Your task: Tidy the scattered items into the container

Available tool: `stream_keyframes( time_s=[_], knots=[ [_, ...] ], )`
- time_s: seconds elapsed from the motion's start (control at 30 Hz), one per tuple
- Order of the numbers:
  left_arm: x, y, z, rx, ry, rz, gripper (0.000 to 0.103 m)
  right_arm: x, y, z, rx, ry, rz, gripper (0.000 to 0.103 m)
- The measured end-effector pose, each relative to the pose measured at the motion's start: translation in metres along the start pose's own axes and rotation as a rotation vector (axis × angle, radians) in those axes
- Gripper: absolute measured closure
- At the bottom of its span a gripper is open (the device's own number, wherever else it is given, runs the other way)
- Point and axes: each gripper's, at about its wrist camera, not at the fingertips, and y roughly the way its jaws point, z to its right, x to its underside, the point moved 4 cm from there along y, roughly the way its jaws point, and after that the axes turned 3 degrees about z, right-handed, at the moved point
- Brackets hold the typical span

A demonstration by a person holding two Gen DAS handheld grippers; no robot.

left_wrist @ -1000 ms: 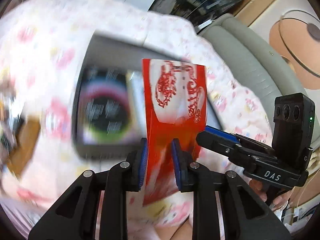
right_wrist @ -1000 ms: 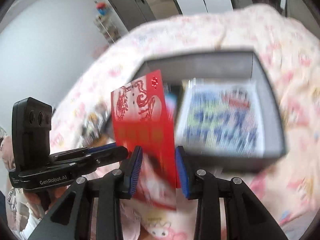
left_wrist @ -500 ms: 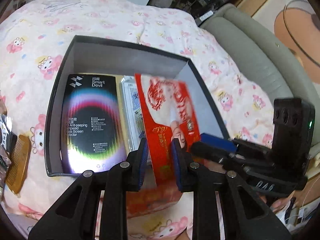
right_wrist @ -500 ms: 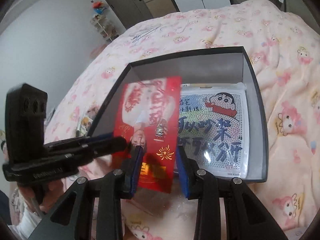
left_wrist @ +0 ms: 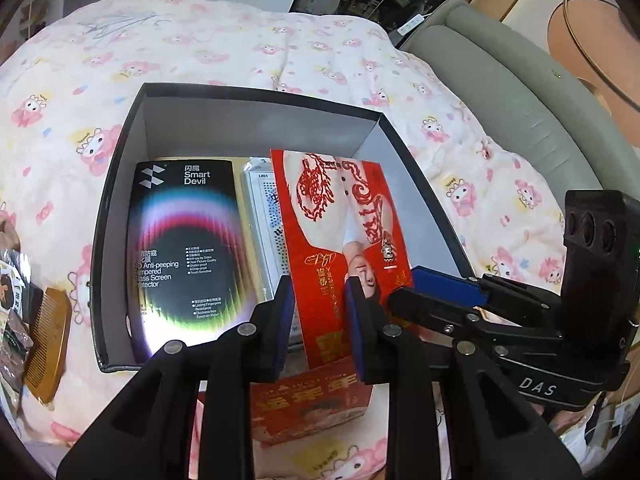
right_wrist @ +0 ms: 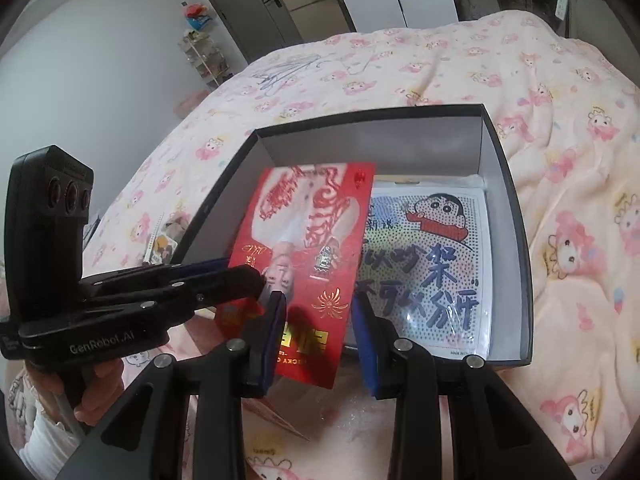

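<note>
**A:** How is your left gripper [left_wrist: 320, 284] set?

**B:** Its jaws are opening, and the red card [left_wrist: 340, 220] stands between them. The card's left edge lies against your left pad, and the right pad crosses the card's face. I cannot tell whether the pads press on it.

**A:** And your right gripper [right_wrist: 318, 298]?

**B:** Its jaws stand partly apart. In its own view the card fills the gap, with the right pad just beside the card's right edge. From the left wrist you see its fingertips clamped on that same edge.

**A:** Where is the card, then?

**B:** You hold it tilted over the near edge of the box [left_wrist: 256, 120]. Its top leans in above the box floor and its bottom hangs outside. The box sits on the pink bedspread [left_wrist: 240, 48].

**A:** What does your left view give you that the right does not?

**B:** The black screen-protector pack [left_wrist: 184, 248], flat along the box's left wall. You also see a brown comb [left_wrist: 46, 344] on the bedspread, just outside that wall. A second red packet [left_wrist: 312, 400] lies on the bedspread below your fingers.

**A:** And the right view?

**B:** The card hides the pack there. You do get the whole cartoon sheet [right_wrist: 432, 264], lying flat against the box's right wall. Your hand [right_wrist: 96, 396] on the left gripper's handle shows too.
</note>
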Motion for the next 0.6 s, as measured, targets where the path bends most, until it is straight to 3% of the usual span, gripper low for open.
stream_keyframes(
  time_s=[0.6],
  knots=[
    [0.009,-0.018,-0.003,-0.071,0.067,0.016,0.075,0.015,-0.007,-0.009,-0.006,-0.053,0.010,0.072]
  ],
)
